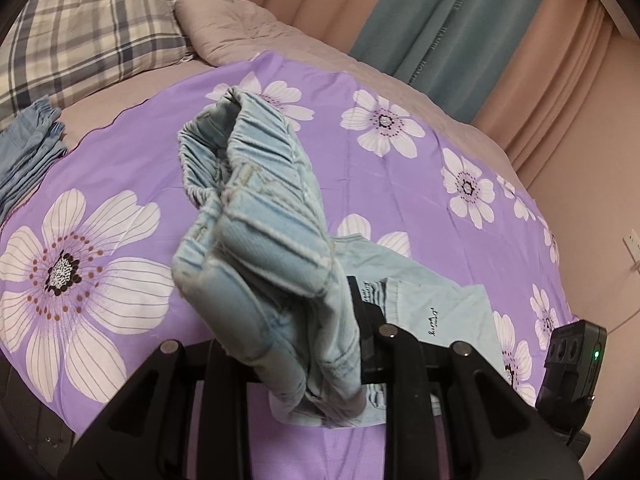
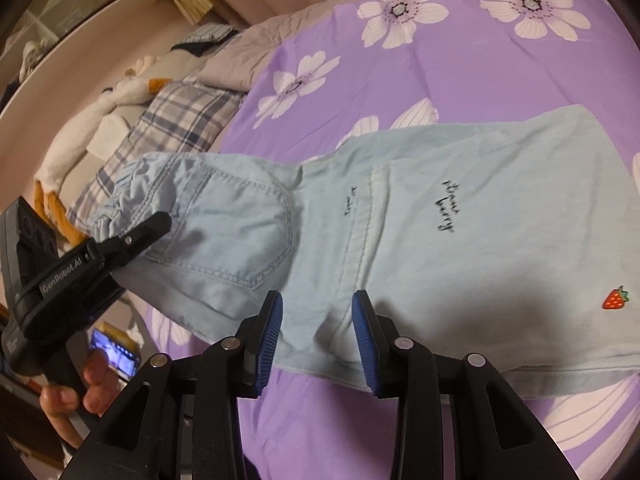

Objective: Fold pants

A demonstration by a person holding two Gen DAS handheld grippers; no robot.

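Observation:
Light blue denim pants lie across the purple flowered sheet, showing dark lettering and a red strawberry patch. My left gripper is shut on the gathered waistband beside the back pocket and holds that end off the bed. In the left wrist view the bunched waistband rises in front of the camera and hides most of my left gripper. My right gripper hovers over the pants' near edge, its blue pads apart with no fabric pinched between them.
A plaid pillow and a plain pillow lie at the head of the bed. More folded denim sits at the left edge. Curtains hang beyond the bed. A hand grips the left handle near a lit phone.

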